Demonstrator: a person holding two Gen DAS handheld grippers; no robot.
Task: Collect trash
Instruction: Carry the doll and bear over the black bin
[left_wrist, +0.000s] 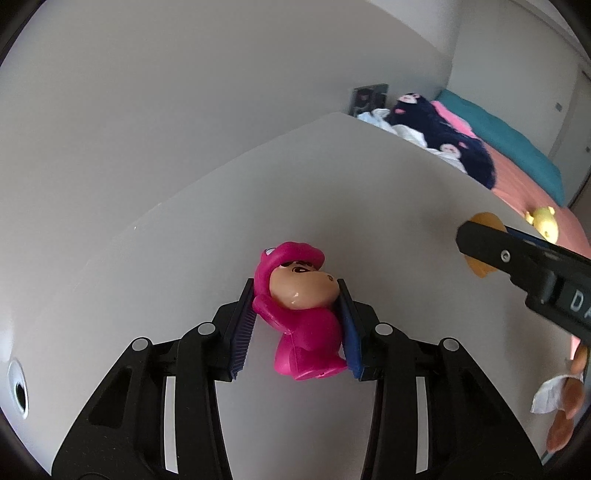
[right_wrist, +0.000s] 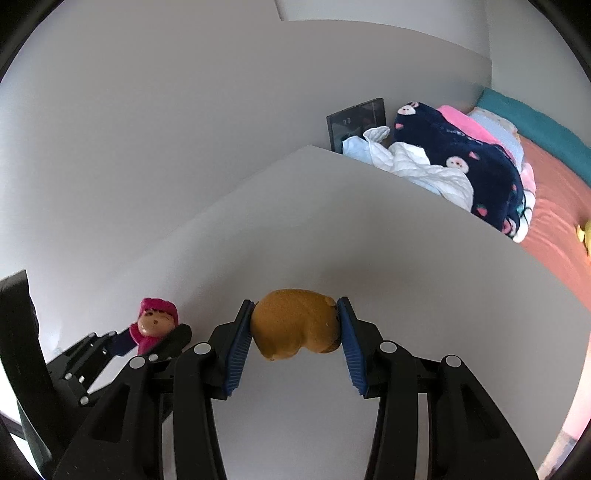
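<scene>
Clearly the pick-up step is under way on both sides. Starting at the left, the left gripper (left_wrist: 297, 321) is straddling a pink figurine (left_wrist: 301, 317) that is lying on the white table (left_wrist: 388, 192); its jaws are standing about half open, the right pad is touching the toy's flank and the left pad is meeting its hood only near the tip, so the hold is looking barely made. Moving right, the right gripper (right_wrist: 295, 328) is clamping a brown rounded toy (right_wrist: 295, 325) squarely between both pads, jaws roughly half open around it, and it appears to be hanging clear of the table. Judging from this, the left side is needing a firmer squeeze before any lift, then both pieces are needing carrying to a bin, which is not showing in either view.
</scene>
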